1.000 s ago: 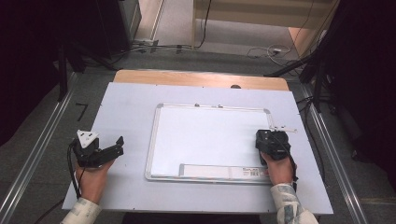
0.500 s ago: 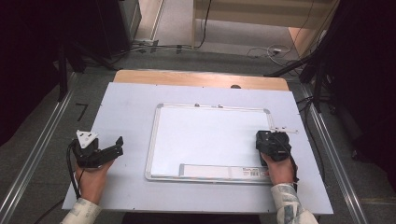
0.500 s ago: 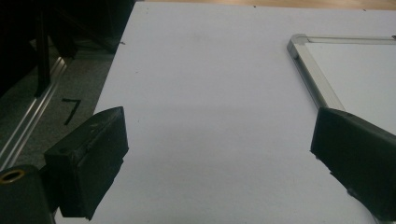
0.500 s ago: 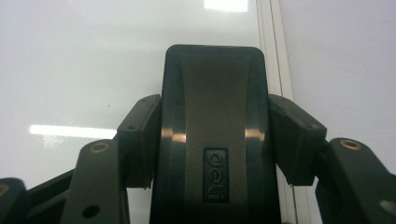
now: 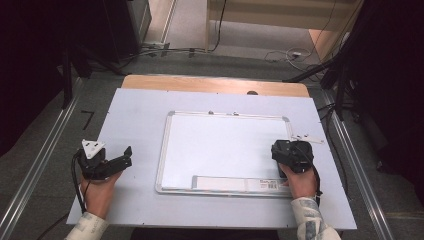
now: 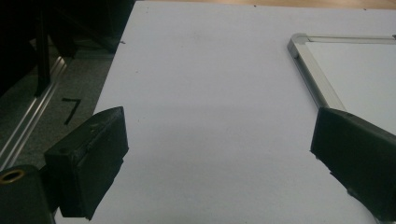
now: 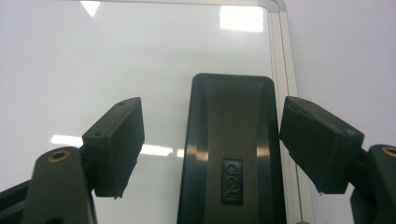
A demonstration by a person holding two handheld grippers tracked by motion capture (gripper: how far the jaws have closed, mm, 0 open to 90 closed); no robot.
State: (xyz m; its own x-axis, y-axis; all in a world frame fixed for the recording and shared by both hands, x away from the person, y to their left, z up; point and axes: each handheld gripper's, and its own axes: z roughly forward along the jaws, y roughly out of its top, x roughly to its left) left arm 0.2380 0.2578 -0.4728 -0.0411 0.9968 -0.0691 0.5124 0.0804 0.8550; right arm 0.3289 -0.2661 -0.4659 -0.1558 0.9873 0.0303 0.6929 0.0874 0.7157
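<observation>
Eraser [image 7: 231,154] is what we work on: it lies on the whiteboard [image 5: 225,145] near its right frame, long axis running near to far, straight between our right tongs [image 7: 210,149], which have just been opening and stand spread, clear of its sides. Left tongs [image 6: 219,163] wait spread over the bare counter [image 5: 135,110], well apart.

The black eraser [image 7: 231,154] (near end) runs off the picture's bottom edge.
</observation>
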